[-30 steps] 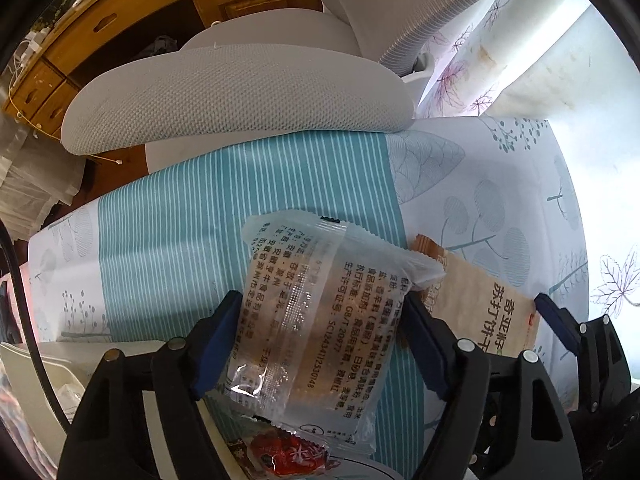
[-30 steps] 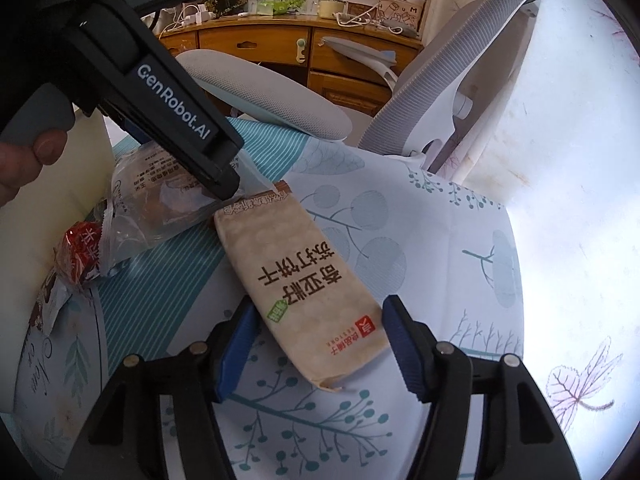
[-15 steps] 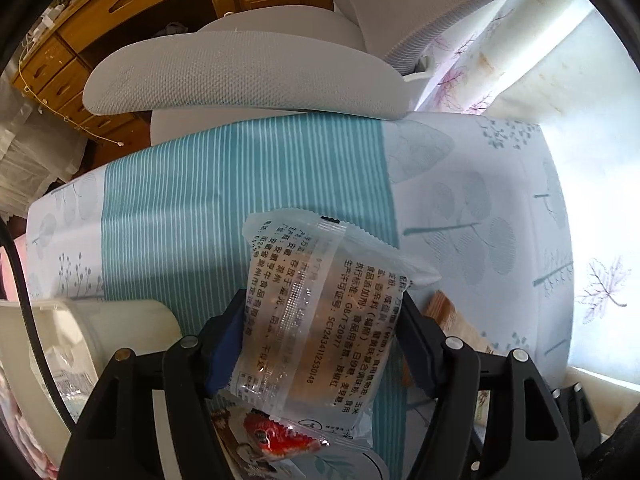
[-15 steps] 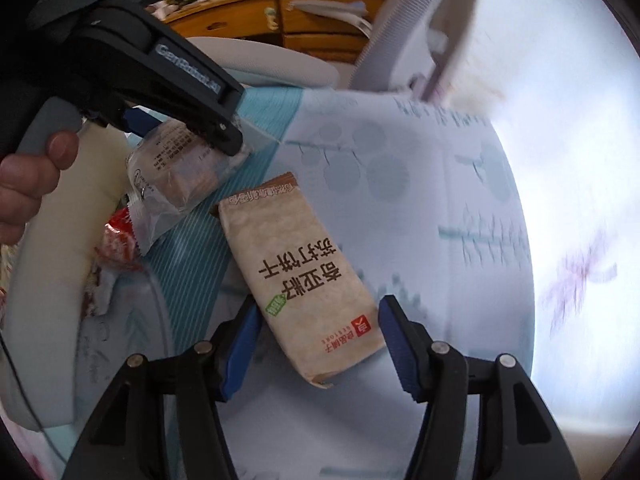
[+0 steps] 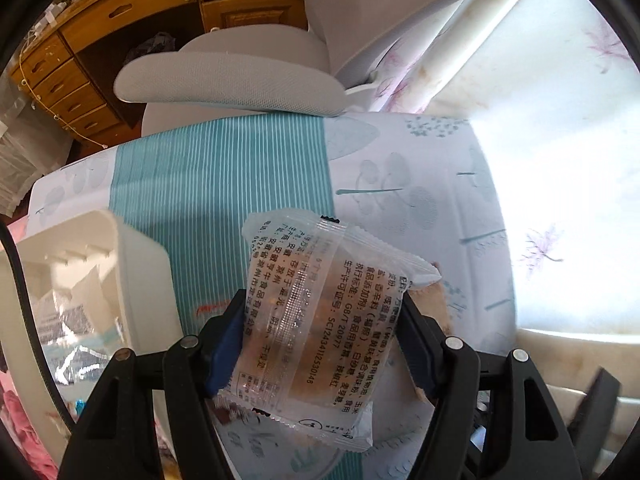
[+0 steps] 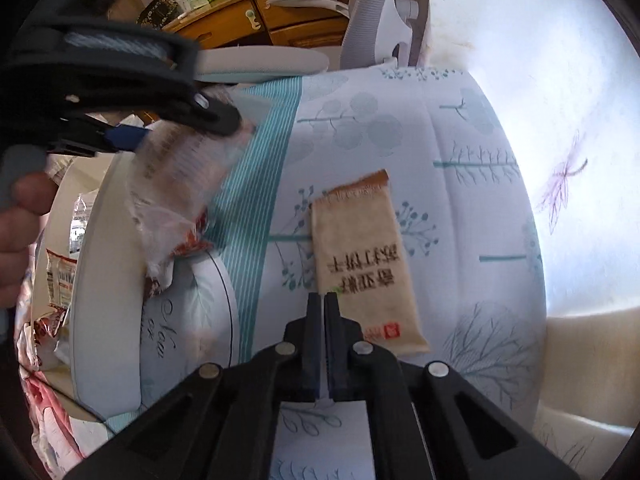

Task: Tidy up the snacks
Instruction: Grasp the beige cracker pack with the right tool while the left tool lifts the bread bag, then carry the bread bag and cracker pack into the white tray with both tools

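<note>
In the right wrist view we find the cracker packet (image 6: 366,264) lying on the worktop (image 6: 460,184) at centre, the bin (image 6: 96,280) at left, the chair (image 6: 264,60) behind, the drawers (image 6: 288,20) at the top.

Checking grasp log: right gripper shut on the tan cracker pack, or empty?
Shut and empty. The right gripper has just closed with its pads together and nothing between them; the tan cracker pack lies flat on the tablecloth beside them.

Leaf-print tablecloth (image 6: 460,152); beige cracker packet (image 6: 360,256); white bin (image 6: 108,280)
</note>
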Tool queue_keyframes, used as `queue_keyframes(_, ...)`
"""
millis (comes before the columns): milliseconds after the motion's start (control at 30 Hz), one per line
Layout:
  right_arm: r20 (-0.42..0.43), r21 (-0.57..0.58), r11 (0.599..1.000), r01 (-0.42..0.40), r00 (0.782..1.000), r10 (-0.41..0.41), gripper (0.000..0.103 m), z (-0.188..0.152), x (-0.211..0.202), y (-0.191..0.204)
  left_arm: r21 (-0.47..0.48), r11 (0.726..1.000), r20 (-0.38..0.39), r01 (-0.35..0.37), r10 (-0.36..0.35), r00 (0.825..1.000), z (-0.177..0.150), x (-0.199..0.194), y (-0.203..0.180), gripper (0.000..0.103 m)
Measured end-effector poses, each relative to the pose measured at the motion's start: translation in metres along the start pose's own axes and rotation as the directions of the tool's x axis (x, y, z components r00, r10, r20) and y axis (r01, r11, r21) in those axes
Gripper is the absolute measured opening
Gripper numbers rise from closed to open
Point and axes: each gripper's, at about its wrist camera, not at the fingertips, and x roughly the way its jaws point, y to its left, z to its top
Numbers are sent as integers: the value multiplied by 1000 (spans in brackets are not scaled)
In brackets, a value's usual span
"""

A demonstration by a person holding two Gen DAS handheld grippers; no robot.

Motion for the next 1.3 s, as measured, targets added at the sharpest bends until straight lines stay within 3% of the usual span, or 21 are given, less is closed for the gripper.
queue_keyframes(400,77,-21,999,50,996,-49,4,-29,-21,-2,-31,998,105,51,-48,993,-54,-81,20,68)
queue_keyframes(433,83,-28,998,57,995,-54,12,-28,-20,-3,-35,998,112,57,-53,992,-58,-86,21,68)
queue_keyframes(500,111,-53,995,90,990,-83,41,-21,-13,-6,-44,997,122,68,-63,991,-66,-95,25,68)
queue_keyframes(567,139,-75,991,115,985,-103,54,-17,-8,-8,-47,996,133,73,-66,989,-73,-103,29,68)
queue_keyframes(633,127,-85,988,129,985,-118,59,-14,0,-9,-51,996,141,71,-64,988,-82,-109,32,68)
queue_keyframes(933,48,-100,976,193,981,-189,59,-9,36,0,-94,993,165,73,-56,985,-102,-121,52,68)
queue_keyframes(1300,25,12,986,164,986,-164,55,3,38,-6,-181,981,193,65,-29,981,-120,-137,86,68)
